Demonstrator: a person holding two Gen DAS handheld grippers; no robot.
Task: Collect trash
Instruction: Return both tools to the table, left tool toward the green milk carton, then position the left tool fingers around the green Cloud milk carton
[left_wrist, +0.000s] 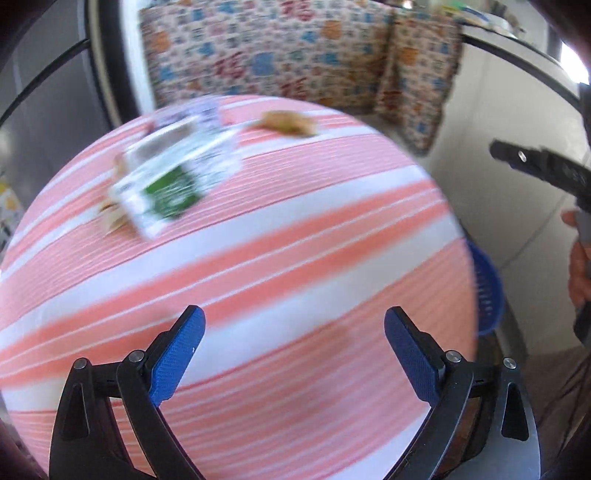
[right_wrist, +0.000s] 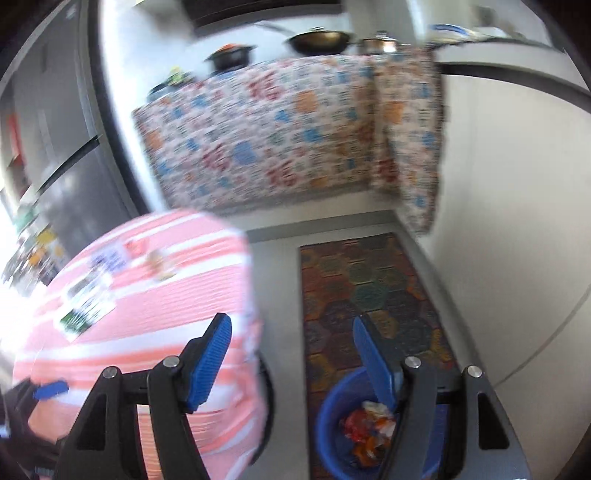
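Observation:
My left gripper hangs open and empty over a round table with a pink-and-white striped cloth. Far across the table lies a green-and-white packet with brown scraps beside it. A brown crumpled scrap sits near the far edge. My right gripper is open with nothing between its fingers, off the table's right edge above the floor. Below it stands a blue basket holding red, white and orange wrappers. The basket's rim also peeks out beside the table in the left wrist view.
A counter draped in a patterned cloth stands behind the table, with pots and a pan on top. A colourful rug runs along the grey floor by a white wall. A person's hand holds the right gripper's handle.

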